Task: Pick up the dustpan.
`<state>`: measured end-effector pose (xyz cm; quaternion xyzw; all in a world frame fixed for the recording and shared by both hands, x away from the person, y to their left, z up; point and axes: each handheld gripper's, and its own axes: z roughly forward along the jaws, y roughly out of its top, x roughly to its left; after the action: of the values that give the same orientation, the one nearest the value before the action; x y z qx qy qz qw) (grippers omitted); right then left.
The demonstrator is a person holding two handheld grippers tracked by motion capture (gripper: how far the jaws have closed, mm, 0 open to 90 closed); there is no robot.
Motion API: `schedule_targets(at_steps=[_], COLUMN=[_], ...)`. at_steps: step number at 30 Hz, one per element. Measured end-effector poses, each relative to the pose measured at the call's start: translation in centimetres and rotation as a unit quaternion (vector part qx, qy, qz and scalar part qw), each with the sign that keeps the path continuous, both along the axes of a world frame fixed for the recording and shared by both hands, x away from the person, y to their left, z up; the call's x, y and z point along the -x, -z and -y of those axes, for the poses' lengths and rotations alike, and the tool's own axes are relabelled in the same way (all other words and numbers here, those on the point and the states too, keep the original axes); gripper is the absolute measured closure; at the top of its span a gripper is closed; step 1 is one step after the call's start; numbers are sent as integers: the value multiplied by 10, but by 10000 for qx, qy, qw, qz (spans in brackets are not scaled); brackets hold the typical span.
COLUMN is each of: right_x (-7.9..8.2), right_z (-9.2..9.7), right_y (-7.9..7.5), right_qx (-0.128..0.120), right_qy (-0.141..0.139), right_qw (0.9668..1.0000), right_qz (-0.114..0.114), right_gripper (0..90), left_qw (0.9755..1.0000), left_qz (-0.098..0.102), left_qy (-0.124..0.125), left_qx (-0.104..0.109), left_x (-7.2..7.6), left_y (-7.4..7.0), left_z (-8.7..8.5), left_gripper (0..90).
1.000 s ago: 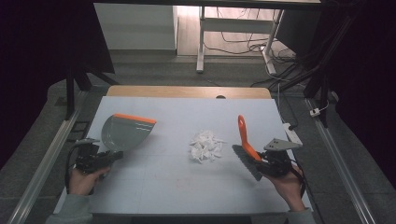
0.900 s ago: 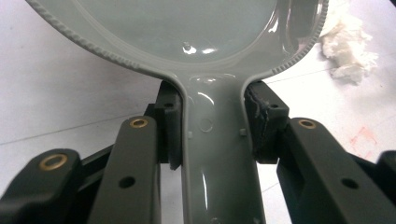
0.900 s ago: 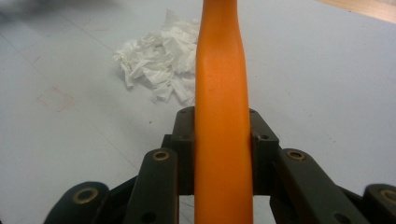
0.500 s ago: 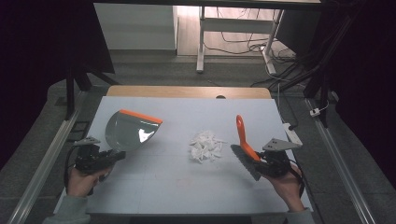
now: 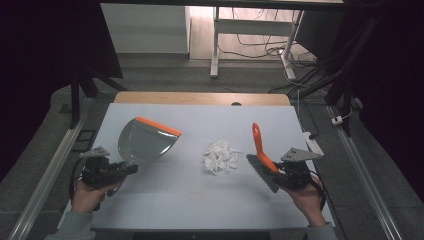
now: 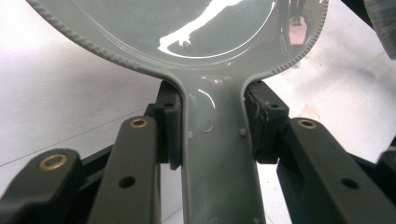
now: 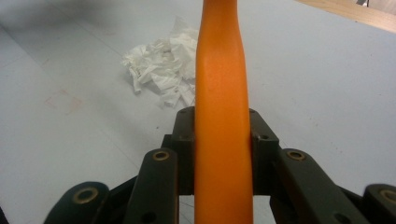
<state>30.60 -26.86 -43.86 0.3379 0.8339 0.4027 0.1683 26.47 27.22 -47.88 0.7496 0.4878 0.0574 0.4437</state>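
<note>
Lab or recording studio, not home. Pale worktop (image 5: 200, 200) with wooden far edge, metal rails (image 5: 45, 172) down both sides. Dark curtains (image 5: 45, 50) left and right. Loose cables (image 5: 260, 42) on floor beyond, white frame legs (image 5: 215, 42), bare grey floor (image 5: 165, 67).

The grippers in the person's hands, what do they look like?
Both the left gripper and the right gripper are black, with two chunky black jaws dotted with brass-coloured rivets. Each carries a grey three-cornered plate on top and trails a black cable. The person's sleeves are grey-green.
</note>
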Motion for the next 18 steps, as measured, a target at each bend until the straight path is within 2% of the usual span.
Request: schedule_targets(at_steps=[18], right_x=[1], right_z=[-2], right_y=[1], right_qx=[23], right_qy=[-25], right_qw=[10000], right_qz=[-10], right_gripper=[707], left_qw=[9979], left_qz=[55], left_qy=[615], left_qx=[-192], left_x=[3], left_y=[-4], left_z=[18], left_gripper=[615])
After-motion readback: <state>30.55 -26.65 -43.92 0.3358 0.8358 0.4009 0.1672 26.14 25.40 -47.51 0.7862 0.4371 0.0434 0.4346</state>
